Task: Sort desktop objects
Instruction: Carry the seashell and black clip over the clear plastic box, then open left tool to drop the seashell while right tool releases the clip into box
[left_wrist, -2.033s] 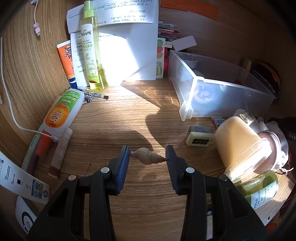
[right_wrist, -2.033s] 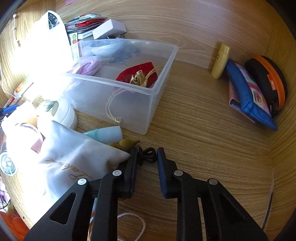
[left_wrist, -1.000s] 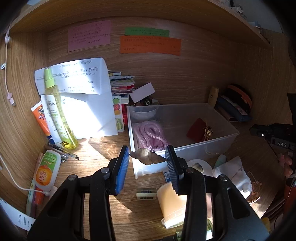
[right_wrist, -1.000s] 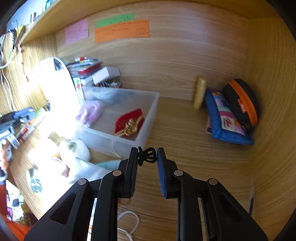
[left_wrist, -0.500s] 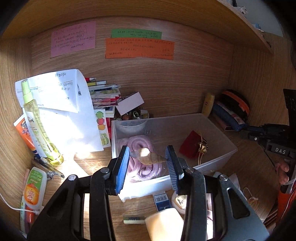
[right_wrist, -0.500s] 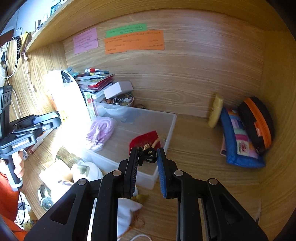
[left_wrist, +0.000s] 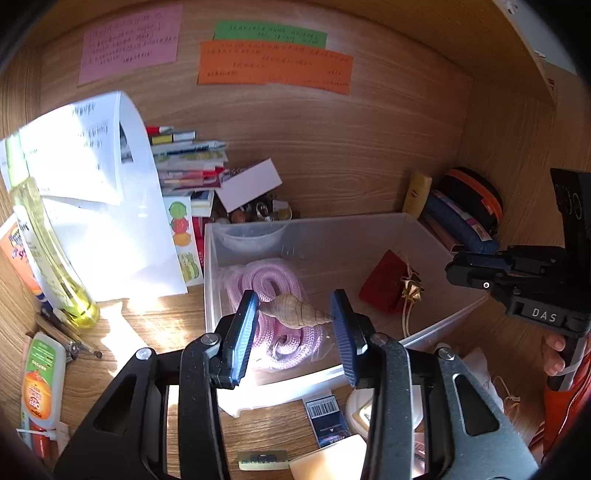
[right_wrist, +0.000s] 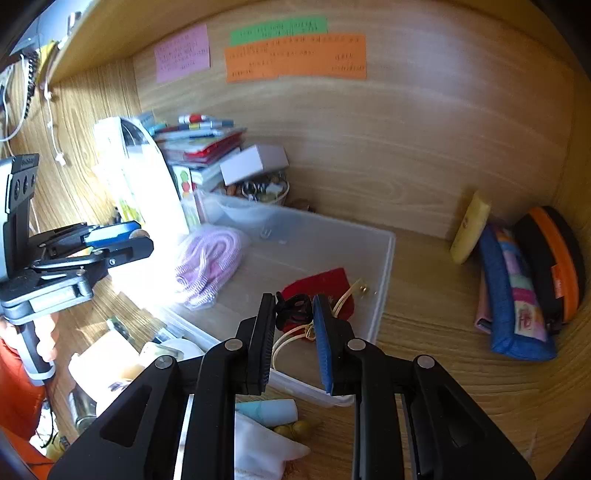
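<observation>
My left gripper (left_wrist: 293, 314) is shut on a tan spiral seashell (left_wrist: 295, 311), held above the near left part of a clear plastic bin (left_wrist: 373, 229). My right gripper (right_wrist: 294, 313) is shut on a small black clip (right_wrist: 293, 307), held over the bin's (right_wrist: 384, 266) near right part. In the bin lie a pink coiled rope (left_wrist: 271, 284), also in the right wrist view (right_wrist: 208, 262), and a red pouch (left_wrist: 386, 282) with gold cord, partly hidden behind my right gripper (right_wrist: 321, 282). Each gripper shows in the other's view: the right one (left_wrist: 480, 273) and the left one (right_wrist: 110, 240).
Left of the bin stand a yellow spray bottle (left_wrist: 48, 243), white papers (left_wrist: 103, 206), tubes (left_wrist: 38, 376) and stacked books (left_wrist: 188, 162). Right are a blue pouch (right_wrist: 513, 291), an orange-black case (right_wrist: 554, 266) and a yellow tube (right_wrist: 469, 227). Jars and a white bag (right_wrist: 266, 446) crowd the front.
Both grippers rose from the desk with their objects and moved over the bin. In the last half second both have come closer to the bin's inside.
</observation>
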